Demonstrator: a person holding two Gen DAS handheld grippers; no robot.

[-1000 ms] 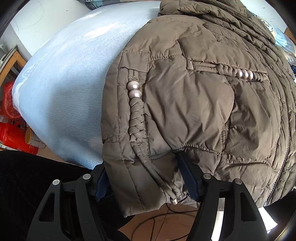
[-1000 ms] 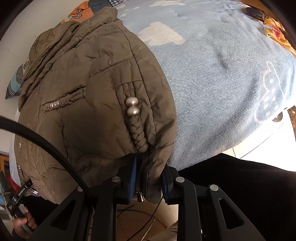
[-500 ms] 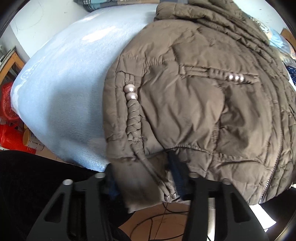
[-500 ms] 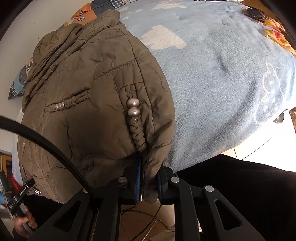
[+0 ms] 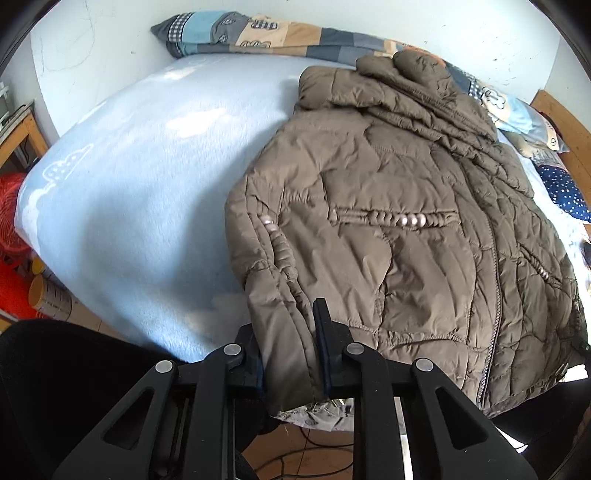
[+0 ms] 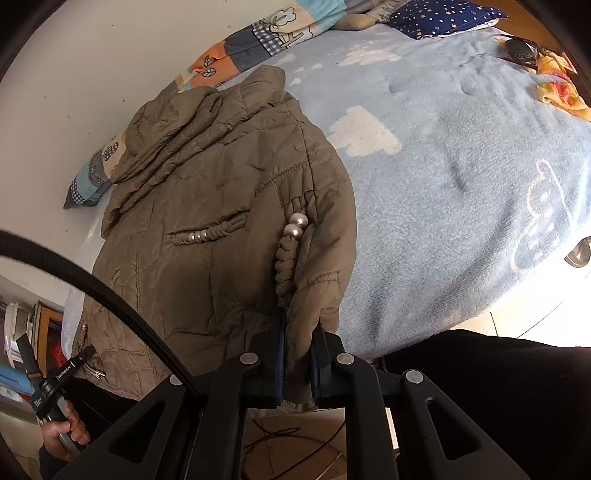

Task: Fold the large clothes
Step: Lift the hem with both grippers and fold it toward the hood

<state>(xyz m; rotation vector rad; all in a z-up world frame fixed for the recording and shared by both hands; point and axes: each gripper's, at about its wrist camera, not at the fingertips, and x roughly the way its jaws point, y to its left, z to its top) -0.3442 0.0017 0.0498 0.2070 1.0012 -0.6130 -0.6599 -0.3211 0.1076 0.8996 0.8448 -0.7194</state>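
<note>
Presently: left gripper (image 5: pixel 291 354) clamped on one cuff of the brown padded jacket (image 5: pixel 388 240); right gripper (image 6: pixel 297 363), jaws closing, pinched on the other cuff. Jacket lies front-up across the near edge of the light blue blanket (image 6: pixel 461 184), hem overhanging. Patchwork pillow (image 5: pixel 258 33) along the far edge.
</note>
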